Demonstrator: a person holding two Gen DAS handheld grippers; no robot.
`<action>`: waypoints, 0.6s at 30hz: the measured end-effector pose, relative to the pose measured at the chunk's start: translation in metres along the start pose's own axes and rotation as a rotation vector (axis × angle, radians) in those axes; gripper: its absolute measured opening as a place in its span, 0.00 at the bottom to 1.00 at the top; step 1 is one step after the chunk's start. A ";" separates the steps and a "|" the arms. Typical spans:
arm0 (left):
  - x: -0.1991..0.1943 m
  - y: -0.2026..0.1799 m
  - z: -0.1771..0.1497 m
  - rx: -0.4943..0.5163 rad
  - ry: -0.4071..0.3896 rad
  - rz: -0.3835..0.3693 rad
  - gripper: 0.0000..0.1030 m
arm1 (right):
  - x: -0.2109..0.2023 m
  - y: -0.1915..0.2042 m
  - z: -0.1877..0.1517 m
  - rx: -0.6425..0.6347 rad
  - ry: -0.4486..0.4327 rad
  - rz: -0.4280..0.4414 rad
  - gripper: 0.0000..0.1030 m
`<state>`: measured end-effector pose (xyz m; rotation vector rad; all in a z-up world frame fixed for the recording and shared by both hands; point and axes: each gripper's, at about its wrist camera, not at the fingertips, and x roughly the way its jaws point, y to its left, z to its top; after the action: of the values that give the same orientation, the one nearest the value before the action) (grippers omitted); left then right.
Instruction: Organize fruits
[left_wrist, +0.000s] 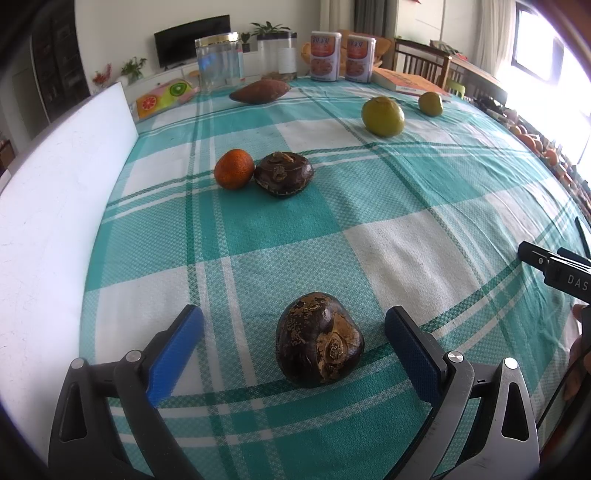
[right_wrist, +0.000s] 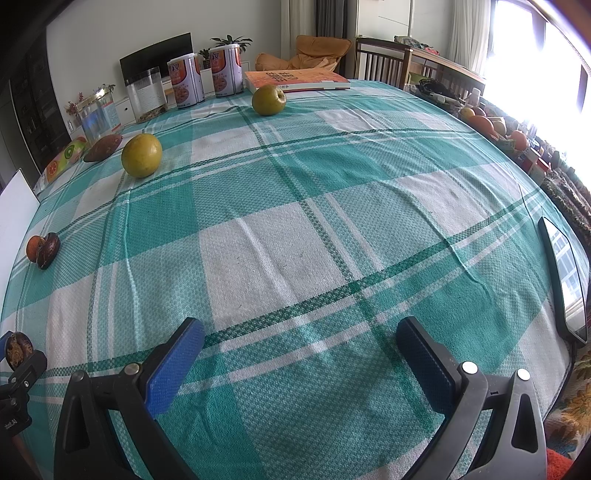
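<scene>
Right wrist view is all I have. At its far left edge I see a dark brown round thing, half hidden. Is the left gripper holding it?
Observer: No. The left gripper is open. The dark brown chestnut-like bulb lies on the checked teal cloth between its fingers and touches neither.
Operator: What lies straight beyond that bulb?
Observer: Further along the cloth, a small orange mandarin sits side by side with a second dark brown bulb, and the two touch.

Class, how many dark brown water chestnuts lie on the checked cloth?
2: one between the left gripper's open jaws, the other farther back, touching the orange fruit. None seem hidden.
</scene>
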<state>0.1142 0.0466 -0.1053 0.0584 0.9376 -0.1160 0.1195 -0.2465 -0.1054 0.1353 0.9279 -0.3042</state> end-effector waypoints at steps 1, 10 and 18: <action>0.000 0.000 0.000 0.000 0.000 0.000 0.96 | 0.000 0.000 0.001 -0.003 0.006 0.008 1.00; 0.000 0.000 0.000 0.000 0.000 0.000 0.97 | 0.039 -0.020 0.103 0.034 -0.052 0.170 0.99; 0.001 0.000 0.000 -0.001 0.000 0.000 0.97 | 0.123 0.016 0.220 -0.012 -0.085 0.159 0.99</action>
<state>0.1144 0.0467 -0.1057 0.0573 0.9374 -0.1157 0.3621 -0.3093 -0.0738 0.1830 0.8289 -0.1564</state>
